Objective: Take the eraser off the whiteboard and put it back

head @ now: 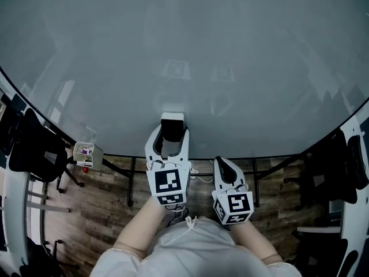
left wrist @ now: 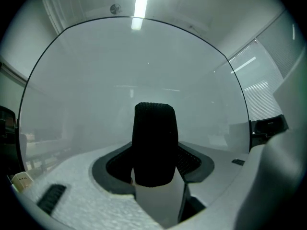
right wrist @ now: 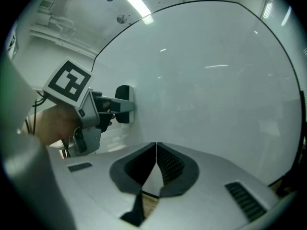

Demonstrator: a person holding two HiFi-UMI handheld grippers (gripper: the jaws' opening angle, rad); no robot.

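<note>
The eraser (head: 172, 119), black with a white back, rests flat against the whiteboard (head: 184, 51) near its lower edge. My left gripper (head: 172, 136) is shut on it, one jaw on each side. In the left gripper view the eraser (left wrist: 154, 143) stands as a black block between the dark pads, with the whiteboard (left wrist: 144, 66) right behind it. The right gripper view shows the eraser (right wrist: 123, 103) touching the whiteboard (right wrist: 216, 80), held by the left gripper (right wrist: 115, 105). My right gripper (head: 223, 165) hangs lower right, off the board, shut and holding nothing (right wrist: 156, 150).
Below the board lie a wood floor (head: 104, 206) and the board's black stand legs (head: 131, 180). A small box of items (head: 86, 153) sits at the left. Dark office chairs stand at the left (head: 31, 149) and right (head: 337, 166) edges.
</note>
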